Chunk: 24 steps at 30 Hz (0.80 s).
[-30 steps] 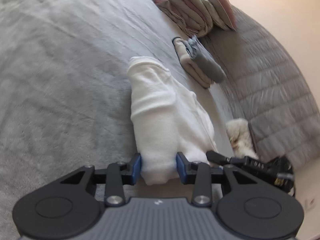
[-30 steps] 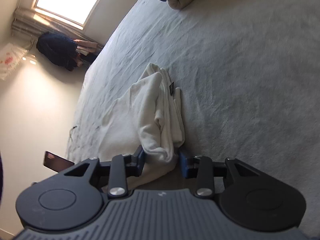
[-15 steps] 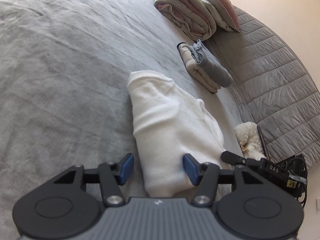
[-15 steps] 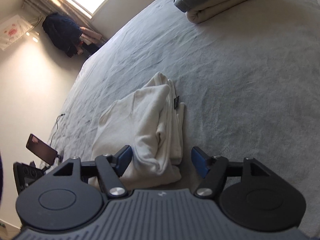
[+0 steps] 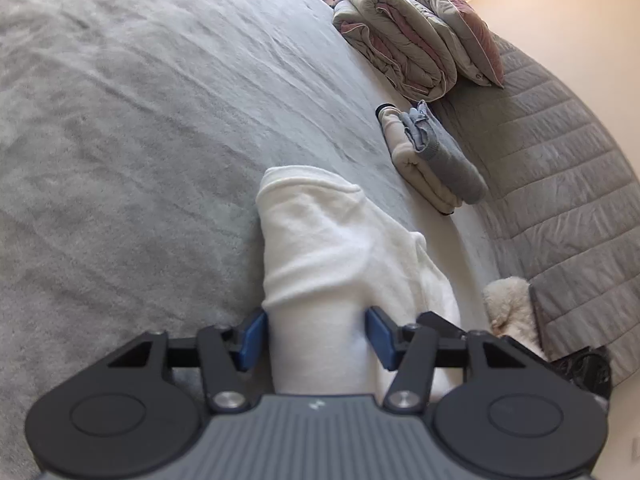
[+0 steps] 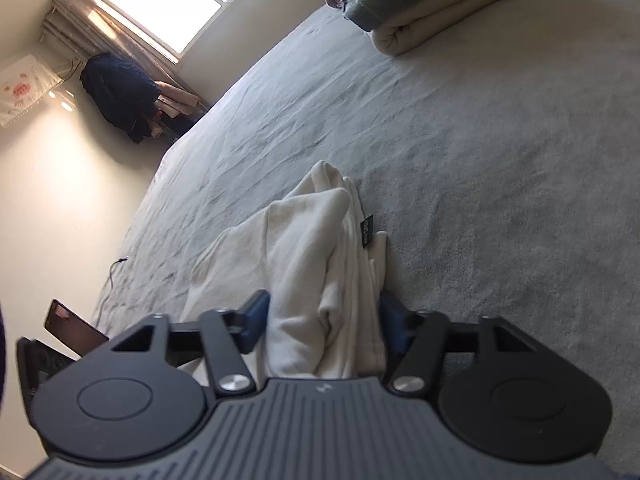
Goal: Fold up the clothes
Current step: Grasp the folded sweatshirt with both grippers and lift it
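Observation:
A folded white garment (image 5: 332, 256) lies on the grey bed cover (image 5: 140, 140). My left gripper (image 5: 316, 338) has its blue pads on either side of the garment's near end, touching the cloth. In the right wrist view the same garment (image 6: 316, 248) shows as stacked layers with a small black tag (image 6: 366, 230). My right gripper (image 6: 324, 320) straddles its near end, pads against the folds. Both jaws are partly closed around the thick bundle.
A folded stack of beige and grey clothes (image 5: 432, 160) lies further up the bed, also in the right wrist view (image 6: 416, 4). A rolled duvet and pillow (image 5: 416, 36) sit by the quilted headboard (image 5: 560, 168). A phone (image 6: 74, 326) lies at the bed's edge.
Both grippers opened half a second ago, letting go of the garment, and have now narrowed again around its near end.

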Each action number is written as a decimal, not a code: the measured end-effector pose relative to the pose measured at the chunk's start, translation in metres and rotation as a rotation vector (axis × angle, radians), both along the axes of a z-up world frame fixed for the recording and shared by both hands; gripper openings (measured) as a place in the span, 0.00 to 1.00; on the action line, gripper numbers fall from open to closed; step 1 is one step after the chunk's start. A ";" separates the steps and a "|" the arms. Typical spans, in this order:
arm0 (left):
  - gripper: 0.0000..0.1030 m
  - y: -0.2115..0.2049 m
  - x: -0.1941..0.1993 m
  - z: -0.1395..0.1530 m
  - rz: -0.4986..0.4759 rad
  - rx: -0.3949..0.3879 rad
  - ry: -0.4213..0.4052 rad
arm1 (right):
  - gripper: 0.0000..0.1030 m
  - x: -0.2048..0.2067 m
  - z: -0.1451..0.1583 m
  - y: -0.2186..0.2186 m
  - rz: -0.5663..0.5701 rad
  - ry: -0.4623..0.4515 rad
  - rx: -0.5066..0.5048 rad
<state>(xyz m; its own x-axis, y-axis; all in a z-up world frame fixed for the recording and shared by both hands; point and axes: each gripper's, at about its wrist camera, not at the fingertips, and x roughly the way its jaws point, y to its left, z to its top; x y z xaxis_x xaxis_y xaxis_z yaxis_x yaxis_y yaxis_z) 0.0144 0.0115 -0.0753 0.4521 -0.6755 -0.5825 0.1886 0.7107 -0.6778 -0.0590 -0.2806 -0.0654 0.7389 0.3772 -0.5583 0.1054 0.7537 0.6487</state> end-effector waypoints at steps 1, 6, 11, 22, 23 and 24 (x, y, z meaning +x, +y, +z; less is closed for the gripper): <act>0.44 0.000 -0.001 0.002 -0.002 0.006 -0.009 | 0.49 0.000 0.001 0.001 -0.006 -0.002 0.002; 0.36 -0.007 -0.005 0.021 -0.025 0.062 -0.065 | 0.43 0.000 0.011 0.002 -0.020 -0.013 0.003; 0.34 -0.013 0.001 0.039 -0.022 0.059 -0.077 | 0.42 0.009 0.024 -0.009 -0.031 -0.016 0.057; 0.34 -0.079 0.050 0.108 -0.048 0.046 -0.168 | 0.42 0.045 0.079 -0.077 -0.064 -0.118 0.105; 0.34 -0.087 0.055 0.114 -0.051 0.045 -0.176 | 0.42 0.050 0.084 -0.084 -0.066 -0.126 0.105; 0.34 -0.096 0.061 0.120 -0.053 0.043 -0.183 | 0.42 0.056 0.089 -0.092 -0.069 -0.135 0.104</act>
